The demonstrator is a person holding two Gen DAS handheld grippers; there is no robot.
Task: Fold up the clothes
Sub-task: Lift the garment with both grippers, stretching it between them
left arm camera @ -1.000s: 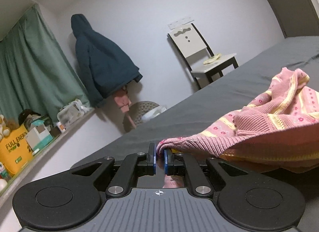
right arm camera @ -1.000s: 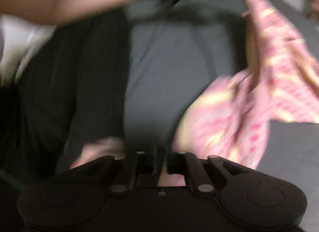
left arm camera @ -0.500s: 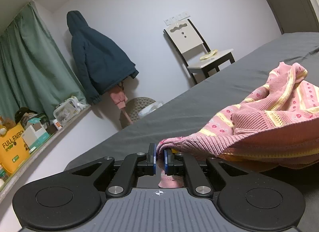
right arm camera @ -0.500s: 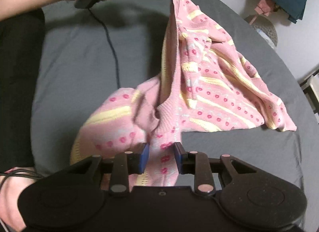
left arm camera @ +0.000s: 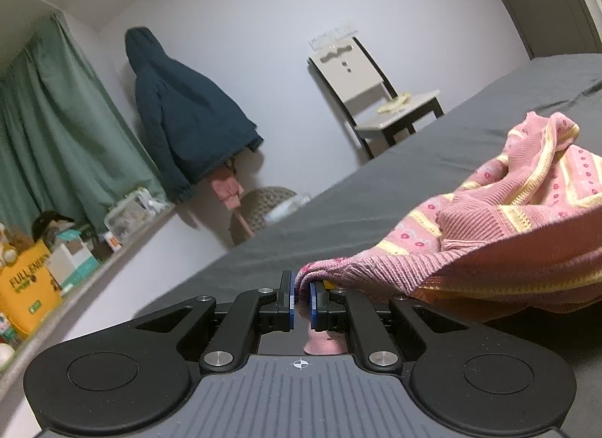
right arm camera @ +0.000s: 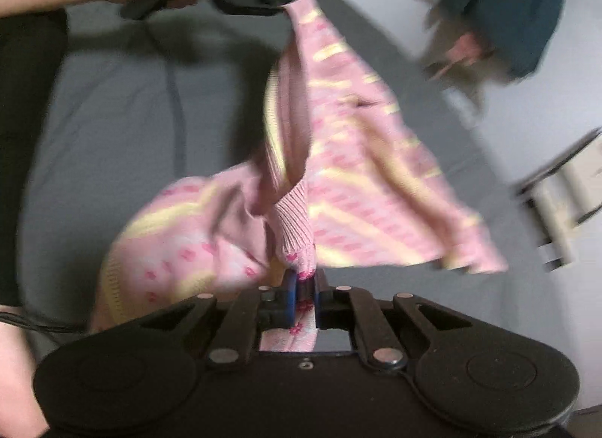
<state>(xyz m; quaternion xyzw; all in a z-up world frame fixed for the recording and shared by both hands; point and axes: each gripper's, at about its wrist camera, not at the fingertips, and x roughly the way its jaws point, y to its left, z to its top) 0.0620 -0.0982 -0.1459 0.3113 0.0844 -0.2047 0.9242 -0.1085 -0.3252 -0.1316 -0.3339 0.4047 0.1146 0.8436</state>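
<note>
Pink knitted sweater with yellow stripes strung above the grey bed, held by two edges, likely to spread it for folding. Left gripper clamped on its ribbed hem. Right gripper closing, fabric between the fingers.

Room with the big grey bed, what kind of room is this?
Most likely a bedroom in someone's home. A wide bed with a grey sheet fills it, a dark blue coat hangs on the wall beside a green curtain, and a chair stands by the wall.
</note>
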